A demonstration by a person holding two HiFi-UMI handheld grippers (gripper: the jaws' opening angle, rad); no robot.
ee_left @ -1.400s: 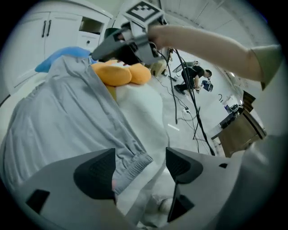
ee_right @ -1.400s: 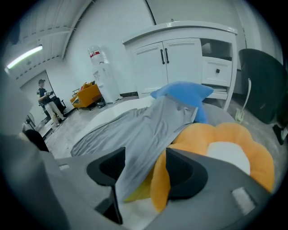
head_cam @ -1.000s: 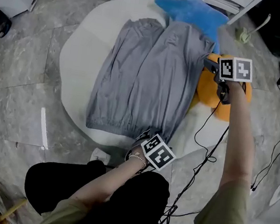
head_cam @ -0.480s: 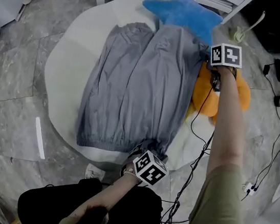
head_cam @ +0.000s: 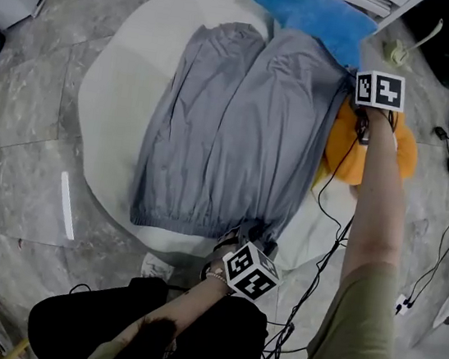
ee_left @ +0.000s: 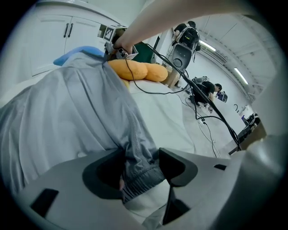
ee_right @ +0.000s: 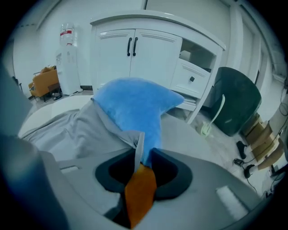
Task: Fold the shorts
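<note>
Grey shorts (head_cam: 232, 126) lie flat on a white round cushion (head_cam: 116, 93), waistband toward me, legs away. My left gripper (head_cam: 242, 242) is at the waistband's right corner. In the left gripper view the bunched elastic waistband (ee_left: 137, 173) fills the gap between the closing jaws of that gripper (ee_left: 141, 168). My right gripper (head_cam: 352, 97) is at the far right leg's hem, beside the blue star pillow (head_cam: 314, 13). In the right gripper view its closing jaws (ee_right: 143, 157) pinch the thin hem corner (ee_right: 139, 146), with the blue pillow (ee_right: 130, 108) just behind.
An orange pillow (head_cam: 374, 150) lies right of the shorts, under my right arm. Black cables (head_cam: 322, 255) trail over the cushion's right edge to the floor. White cabinets (ee_right: 135, 49) stand beyond the cushion. My black-clad legs (head_cam: 146, 321) are at the near edge.
My right gripper moved away from me along the shorts' right edge to the leg hem by the blue pillow. The left gripper stayed at the waistband corner.
</note>
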